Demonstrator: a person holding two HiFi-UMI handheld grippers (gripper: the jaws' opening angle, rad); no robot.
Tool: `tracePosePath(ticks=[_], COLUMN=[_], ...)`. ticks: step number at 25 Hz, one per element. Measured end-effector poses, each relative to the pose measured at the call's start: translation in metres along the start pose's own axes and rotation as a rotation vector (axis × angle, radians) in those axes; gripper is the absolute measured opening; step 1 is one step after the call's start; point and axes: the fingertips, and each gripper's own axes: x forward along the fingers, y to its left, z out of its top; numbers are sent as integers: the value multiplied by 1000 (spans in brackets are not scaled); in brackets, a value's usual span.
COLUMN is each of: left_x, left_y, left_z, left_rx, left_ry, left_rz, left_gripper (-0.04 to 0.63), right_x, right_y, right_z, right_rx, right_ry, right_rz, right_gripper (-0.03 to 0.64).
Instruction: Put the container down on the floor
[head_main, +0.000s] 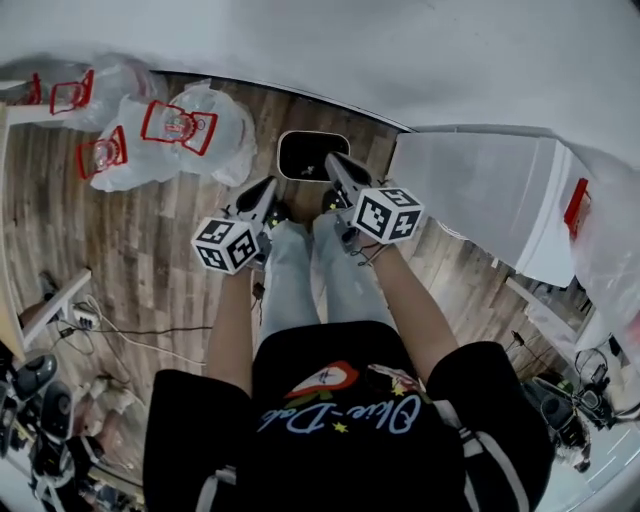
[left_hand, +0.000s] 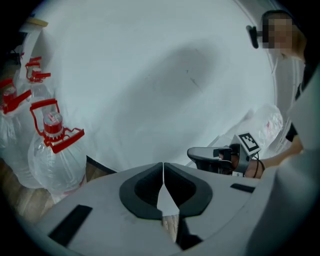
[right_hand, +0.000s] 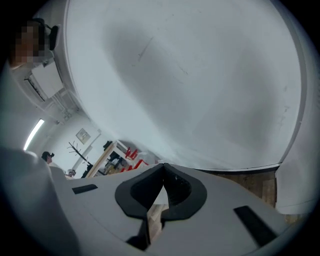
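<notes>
Wood-plank floor (head_main: 150, 260) met a plain white wall (head_main: 400, 50) in the head view, which looked steeply down over a person's black shirt and jeans-clad legs (head_main: 300, 280). A dark container (head_main: 300, 150) with a pale rim sat on the floor right against the foot of the wall, just beyond the person's feet, with neither claw touching it. The left claw (head_main: 268, 187) and the right claw (head_main: 333, 162) were held side by side above the legs, pointing toward the wall, the right one's tip overlapping the container's edge in that view. Each claw's own view showed its two dark pads pressed together with nothing between them. Clear water jugs (head_main: 180, 125) with red handles stood to the left along the wall, and a white cabinet (head_main: 490, 190) stood to the right.
</notes>
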Motion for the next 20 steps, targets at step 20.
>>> tracePosePath(ticks=[20], left_x=[-76], left_y=[-111], left_z=[97], left_rx=[235], left_ry=[-111], left_rz=[-70], left_gripper=[9], right_x=[-76], right_y=[104], right_z=[77], right_rx=[-201], right_ry=[-79], right_rz=[75], right_gripper=[0])
